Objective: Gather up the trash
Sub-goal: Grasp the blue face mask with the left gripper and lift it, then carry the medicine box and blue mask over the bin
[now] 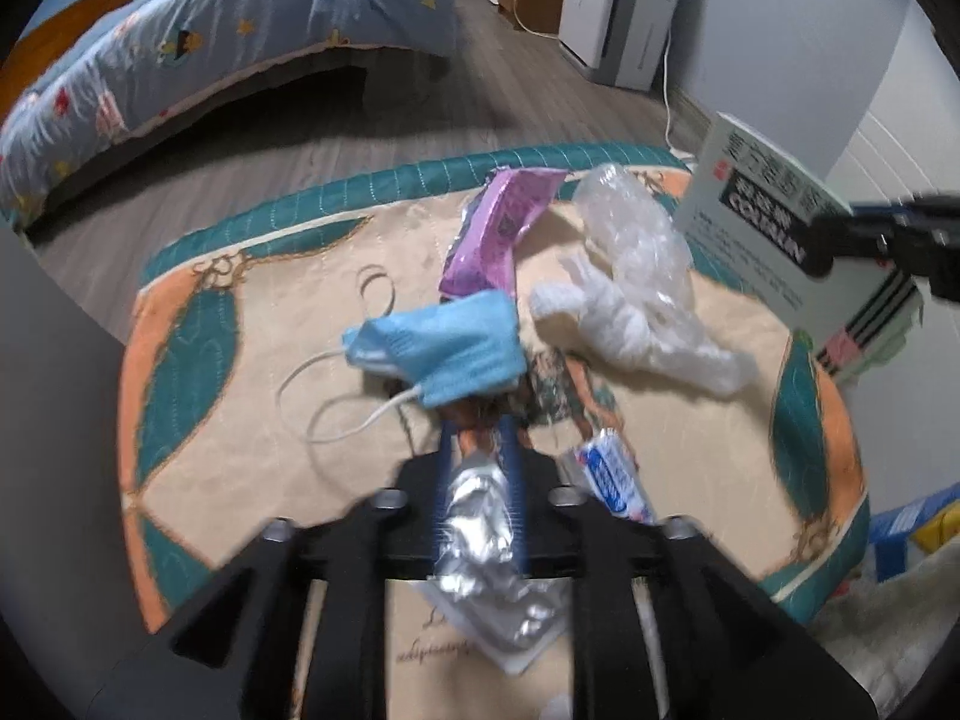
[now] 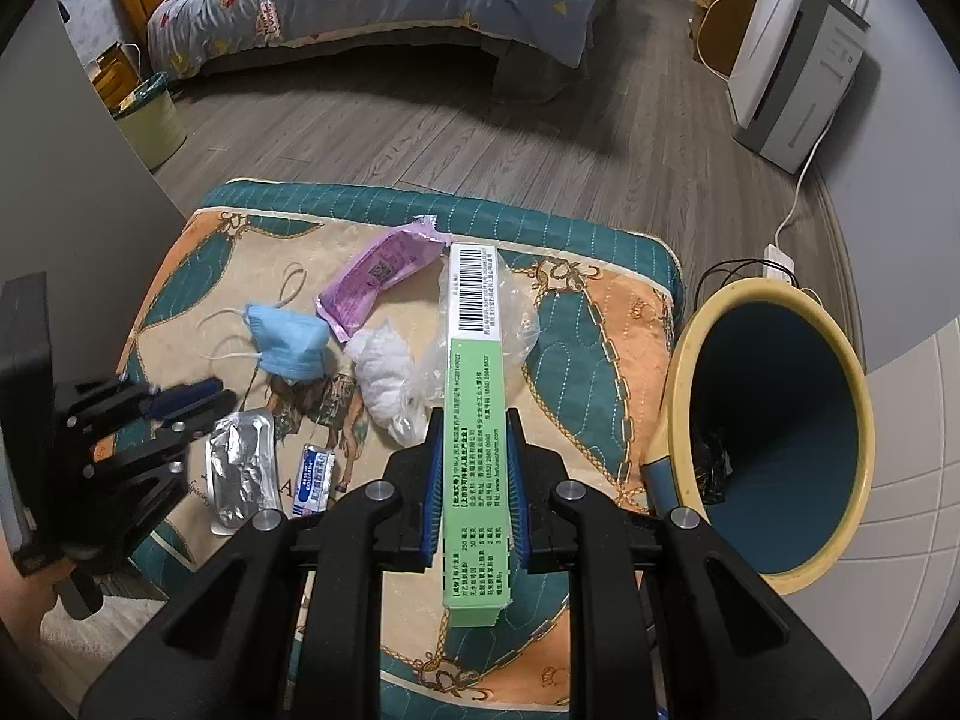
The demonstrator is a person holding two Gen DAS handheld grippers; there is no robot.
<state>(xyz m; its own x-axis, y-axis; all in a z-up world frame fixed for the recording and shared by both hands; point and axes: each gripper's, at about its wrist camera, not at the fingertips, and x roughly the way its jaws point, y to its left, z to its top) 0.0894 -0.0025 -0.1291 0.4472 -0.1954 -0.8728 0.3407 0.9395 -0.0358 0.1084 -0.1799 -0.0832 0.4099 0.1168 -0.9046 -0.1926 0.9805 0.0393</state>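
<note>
Trash lies on a patterned cushion (image 1: 240,420) (image 2: 600,330): a blue face mask (image 1: 456,342) (image 2: 288,342), a purple wrapper (image 1: 498,228) (image 2: 372,282), a white wad (image 1: 612,312) (image 2: 381,372), clear plastic (image 1: 636,228) (image 2: 516,312), a small sachet (image 1: 612,474) (image 2: 315,480) and a silver foil pack (image 1: 480,504) (image 2: 240,468). My left gripper (image 1: 477,426) (image 2: 204,399) hovers over the foil pack, which shows through its gap but lies flat on the cushion. My right gripper (image 2: 474,414) (image 1: 870,234) is shut on a long green box (image 2: 477,360) (image 1: 768,228), held above the cushion.
A yellow-rimmed bin (image 2: 675,360) with a blue inside stands right of the cushion. A green bin (image 2: 153,120) sits by the bed (image 2: 372,0). A white appliance (image 2: 792,78) and a power strip (image 2: 780,252) are on the wooden floor beyond.
</note>
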